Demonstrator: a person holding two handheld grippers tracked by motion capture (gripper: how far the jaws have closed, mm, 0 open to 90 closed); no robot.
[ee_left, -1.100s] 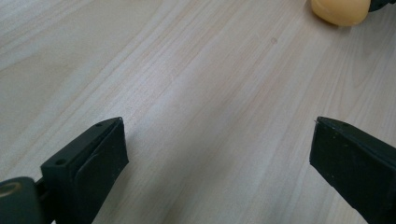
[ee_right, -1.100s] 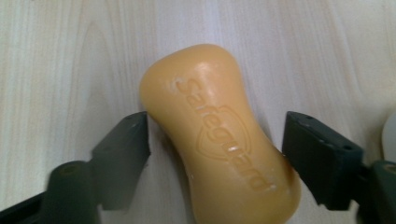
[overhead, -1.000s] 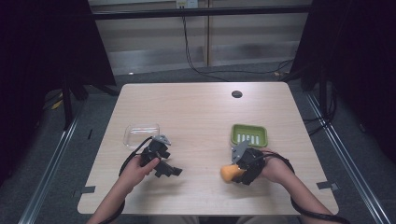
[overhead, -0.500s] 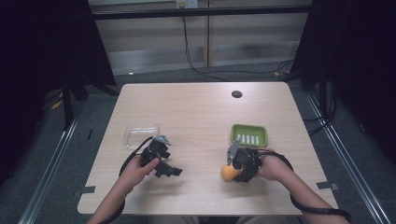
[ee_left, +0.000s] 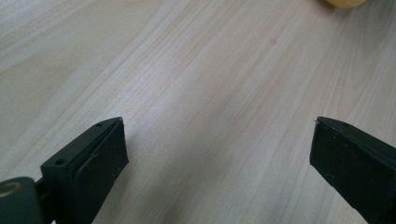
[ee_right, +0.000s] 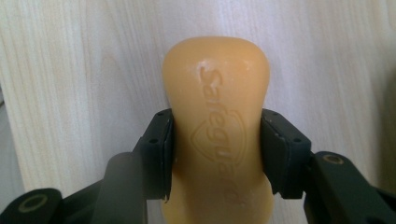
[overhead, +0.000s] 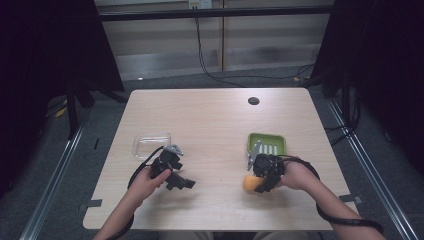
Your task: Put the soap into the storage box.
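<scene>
Our right gripper (ee_right: 215, 154) has just been closing and is now clamped on a yellow-orange soap bar (ee_right: 215, 135), one pad pressing each long side at the waist. In the right gripper view, the bar's long axis runs straight out along the jaws, rounded end pointing away, raised lettering facing up. It appears to lie flat on the pale wooden table (overhead: 210, 120), near the front edge.

From above, we see the soap bar (overhead: 251, 183) just in front of the green soap dish (overhead: 267, 144), with the right gripper (overhead: 260, 182) between them. Any carry to the dish would run a short way back. Our left gripper (overhead: 182, 183) rests well apart, jaws wide with only bare table between them, beside a clear plastic lid (overhead: 151, 144).
</scene>
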